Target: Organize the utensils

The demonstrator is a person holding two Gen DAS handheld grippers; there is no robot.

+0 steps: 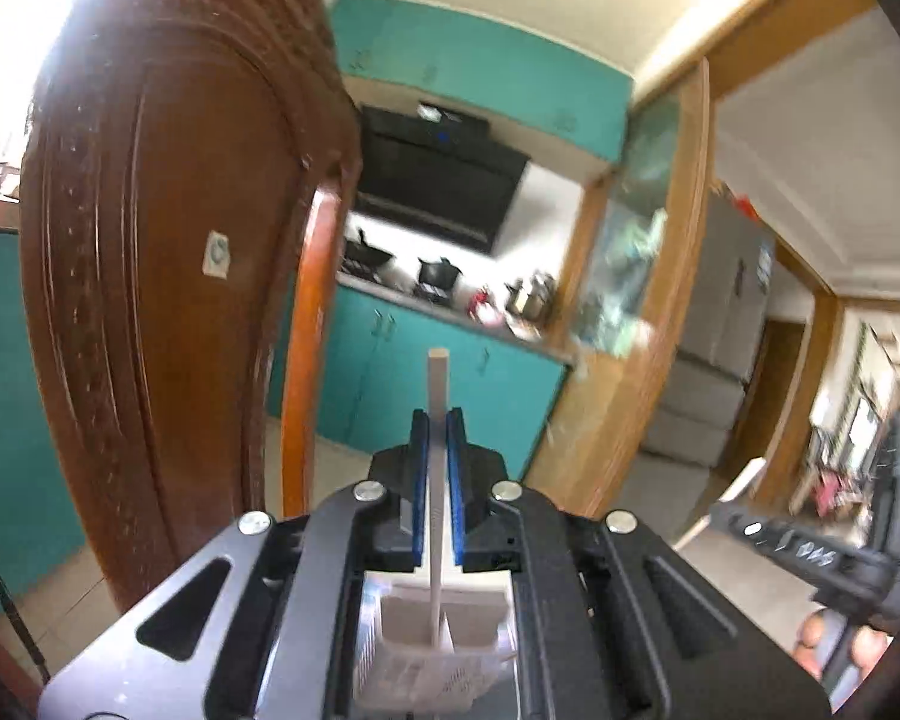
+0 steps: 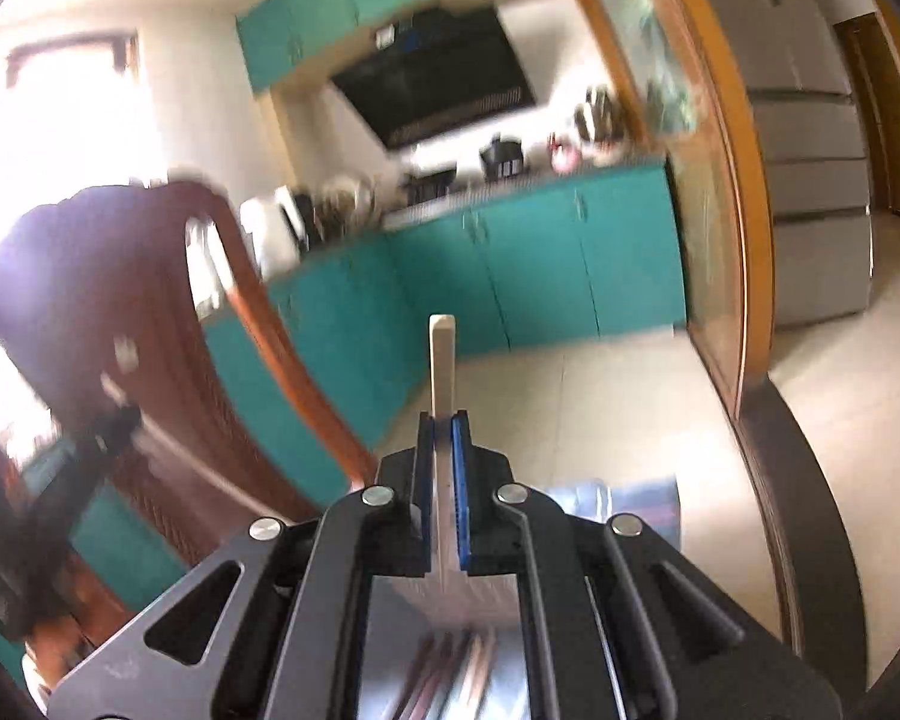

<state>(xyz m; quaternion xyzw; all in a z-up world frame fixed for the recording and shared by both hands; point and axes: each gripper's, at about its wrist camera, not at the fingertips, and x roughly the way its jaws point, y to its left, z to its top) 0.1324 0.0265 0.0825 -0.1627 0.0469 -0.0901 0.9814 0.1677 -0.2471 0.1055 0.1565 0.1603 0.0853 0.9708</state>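
Utensils [image 2: 450, 678] are seen blurred below the right tongs [image 2: 444, 450], clenched on a pale strip [image 2: 442, 360]. The left tongs [image 1: 438, 450] are clenched on a white stick [image 1: 437, 384] pointing forward; a basket [image 1: 444, 630] lies beneath.

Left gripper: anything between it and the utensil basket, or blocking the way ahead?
Nothing stands between them. The left gripper is shut on the white strip that runs down into the white slotted basket. Ahead, a brown wooden chair back stands close on the left. The drop-off spot is not in view.
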